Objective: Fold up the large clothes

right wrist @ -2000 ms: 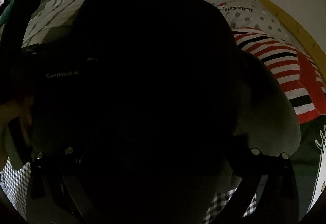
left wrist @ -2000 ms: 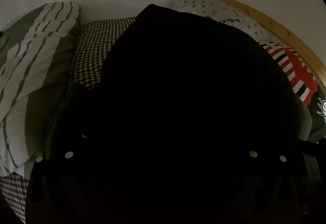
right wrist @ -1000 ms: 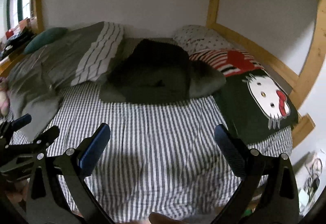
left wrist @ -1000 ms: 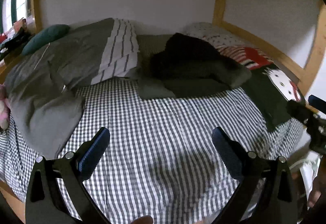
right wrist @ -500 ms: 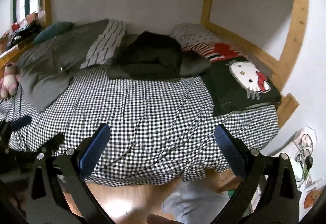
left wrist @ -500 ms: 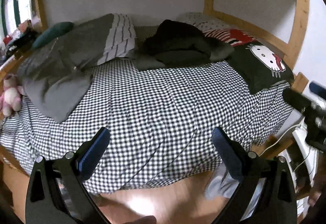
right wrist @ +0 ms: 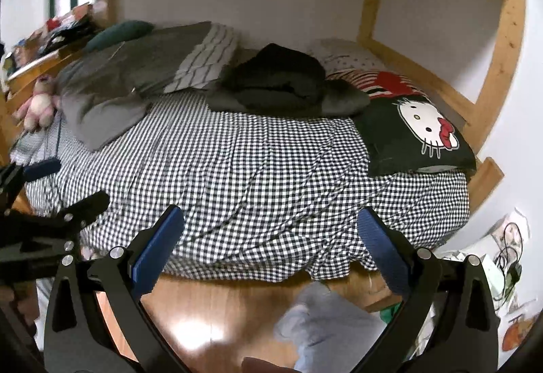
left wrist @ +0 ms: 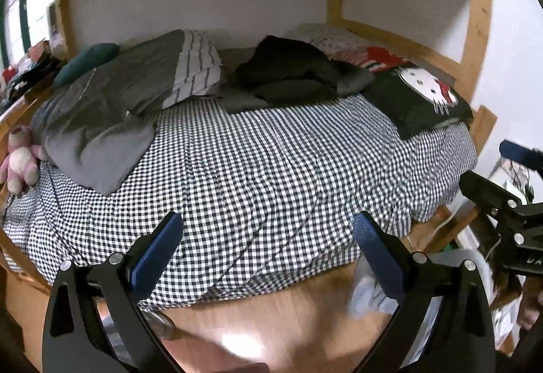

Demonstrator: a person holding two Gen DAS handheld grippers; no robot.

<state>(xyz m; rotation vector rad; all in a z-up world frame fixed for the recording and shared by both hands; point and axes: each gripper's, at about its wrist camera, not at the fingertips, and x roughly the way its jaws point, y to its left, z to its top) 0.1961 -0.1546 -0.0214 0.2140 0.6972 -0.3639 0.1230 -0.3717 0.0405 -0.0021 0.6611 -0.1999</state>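
Left gripper (left wrist: 266,232): I hold it level off the bed's near edge, fingers spread wide, empty.
Right gripper (right wrist: 271,230): alongside, same height, fingers wide apart, empty.
Floor (right wrist: 210,312): wood, with a pale blue cloth (right wrist: 325,325) below my right gripper.
Bed (left wrist: 271,169): checked sheet, bare in the middle.
Clothes (left wrist: 288,74): dark folded pile at the far side, against the pillows.

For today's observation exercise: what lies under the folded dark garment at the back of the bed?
The dark garment rests on grey folded clothing, itself on the checked sheet. What lies beneath the stack's middle is covered.
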